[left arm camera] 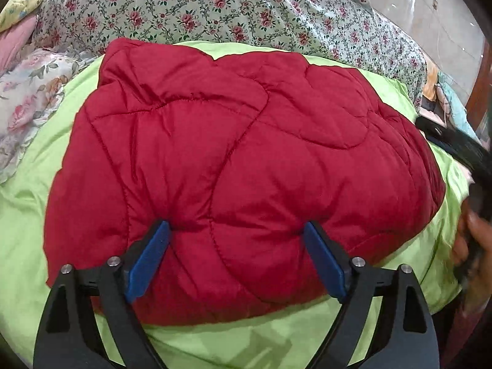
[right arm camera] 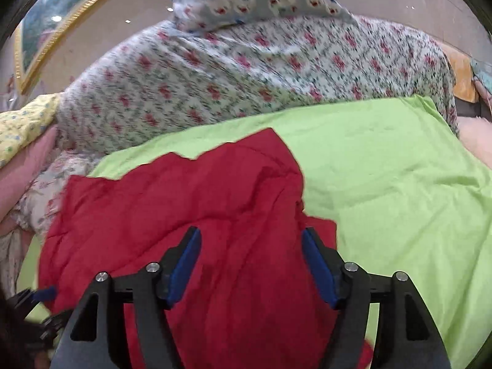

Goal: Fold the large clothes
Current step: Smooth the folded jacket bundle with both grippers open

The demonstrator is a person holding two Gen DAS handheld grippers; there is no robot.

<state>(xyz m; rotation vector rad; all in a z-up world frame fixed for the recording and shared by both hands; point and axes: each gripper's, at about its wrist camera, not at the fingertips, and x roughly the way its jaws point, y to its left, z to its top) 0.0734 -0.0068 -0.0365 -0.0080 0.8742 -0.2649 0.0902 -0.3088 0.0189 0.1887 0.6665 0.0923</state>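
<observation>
Red quilted jacket (left arm camera: 233,166) lies folded on the green sheet (left arm camera: 61,184), long axis crosswise to the left gripper (left arm camera: 236,230), whose wide jaws press its near edge empty; right gripper (right arm camera: 250,240), also wide, hovers over its right end.

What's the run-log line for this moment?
left tool: open, pressing on red jacket | right tool: open, over jacket, contact unclear | jacket: bundled on green sheet | flowered bedding behind

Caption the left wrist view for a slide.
Open left hand-held gripper presses on a folded red quilted jacket lying on a lime-green sheet.
</observation>
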